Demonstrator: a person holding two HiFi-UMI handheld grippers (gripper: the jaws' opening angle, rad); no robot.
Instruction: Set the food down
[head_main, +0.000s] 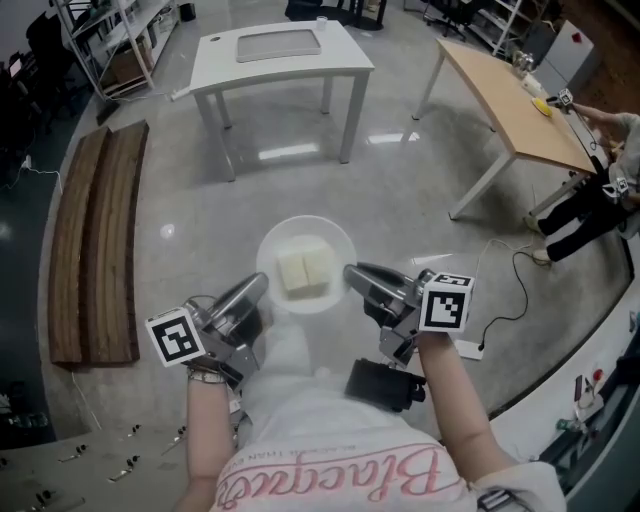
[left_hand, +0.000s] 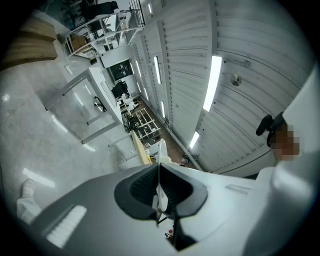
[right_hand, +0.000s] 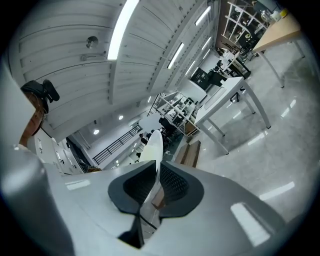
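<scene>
In the head view a round white plate (head_main: 300, 226) hangs in the air above the floor, carrying two pale yellow blocks of food (head_main: 305, 269) side by side. My left gripper (head_main: 262, 286) is shut on the plate's left rim and my right gripper (head_main: 352, 275) is shut on its right rim. The left gripper view shows the plate (left_hand: 162, 153) edge-on, its rim pinched between the dark pads of the left gripper (left_hand: 159, 192). In the right gripper view the plate (right_hand: 152, 144) likewise stands edge-on, clamped in the right gripper (right_hand: 152, 189).
A white table (head_main: 285, 55) stands ahead, a wooden table (head_main: 510, 95) at the right and a long wooden bench (head_main: 95, 240) at the left. A seated person (head_main: 590, 210) is at the far right. A cable and power strip (head_main: 470, 348) lie on the floor.
</scene>
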